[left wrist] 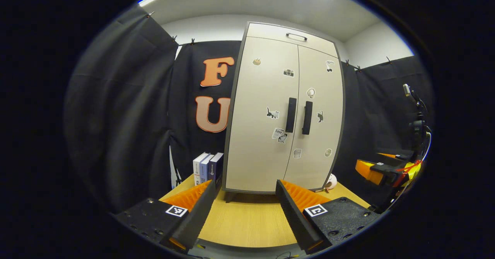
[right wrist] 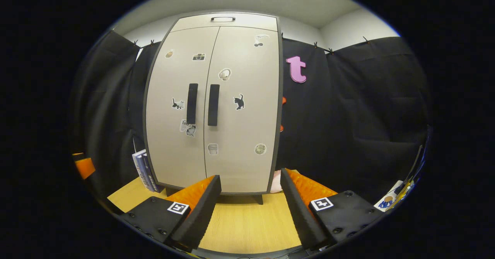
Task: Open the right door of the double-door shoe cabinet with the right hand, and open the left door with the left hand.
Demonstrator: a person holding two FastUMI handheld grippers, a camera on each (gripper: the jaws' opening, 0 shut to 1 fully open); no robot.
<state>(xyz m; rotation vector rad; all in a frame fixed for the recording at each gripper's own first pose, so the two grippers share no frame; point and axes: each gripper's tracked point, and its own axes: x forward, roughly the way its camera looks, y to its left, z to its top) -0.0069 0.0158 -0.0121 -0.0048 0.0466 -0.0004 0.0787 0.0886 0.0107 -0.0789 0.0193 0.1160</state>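
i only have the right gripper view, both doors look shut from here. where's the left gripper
Observer: The left gripper hangs open above the wooden table, facing the shoe cabinet and short of both handles.
Operator: what's left of the cabinet, i just see book edges
Observer: Three books stand upright on the table against the cabinet's left side.
Operator: anything off to the far right of the cabinet
Observer: In the left gripper view the right gripper shows off to the cabinet's right, well clear of the right door handle.
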